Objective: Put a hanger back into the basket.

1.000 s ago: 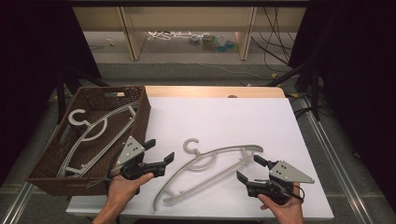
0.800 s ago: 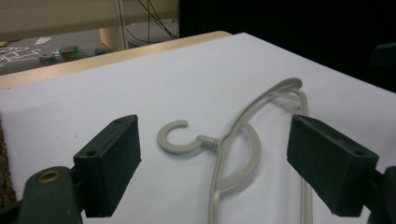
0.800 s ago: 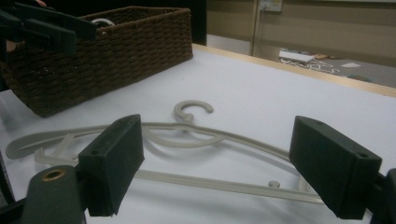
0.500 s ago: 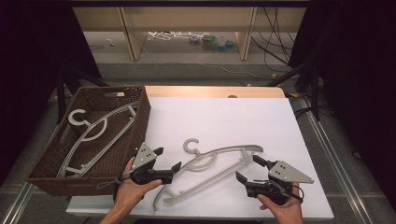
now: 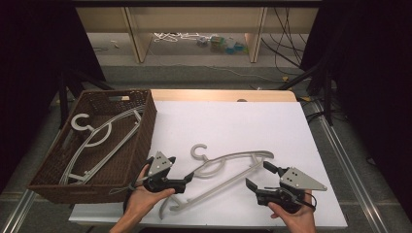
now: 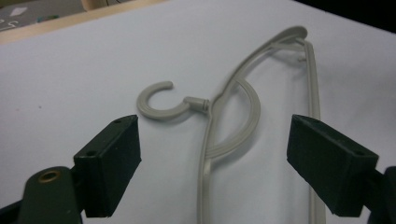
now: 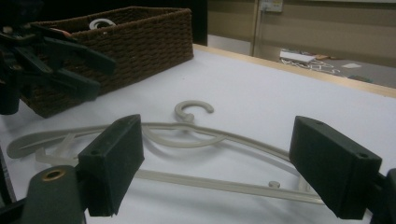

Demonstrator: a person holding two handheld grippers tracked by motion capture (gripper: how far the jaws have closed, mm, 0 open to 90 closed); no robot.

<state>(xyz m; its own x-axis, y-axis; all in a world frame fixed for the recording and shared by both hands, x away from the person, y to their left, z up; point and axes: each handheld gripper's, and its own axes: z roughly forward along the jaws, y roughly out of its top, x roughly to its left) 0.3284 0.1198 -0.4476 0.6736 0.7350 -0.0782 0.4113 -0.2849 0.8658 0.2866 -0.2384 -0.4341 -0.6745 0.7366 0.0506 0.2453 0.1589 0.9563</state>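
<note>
The left gripper is held low in the person's left hand, near the front edge of the white table, with its jaws pointed to the right, toward the grey hanger. In the left gripper view the jaws are seen wide apart, and nothing is gripped between them; the hanger lies flat on the table between and beyond them, its hook turned to the left. The near end of the hanger is just beside the jaw tips in the high view; whether it is touched cannot be told.

The right gripper is held in the right hand at the front right of the table, pointed up and to the left at the hanger's bar. Its jaws are also spread wide and are empty.

At the left edge of the table a brown woven basket is placed. Inside it another grey hanger is lying.
</note>
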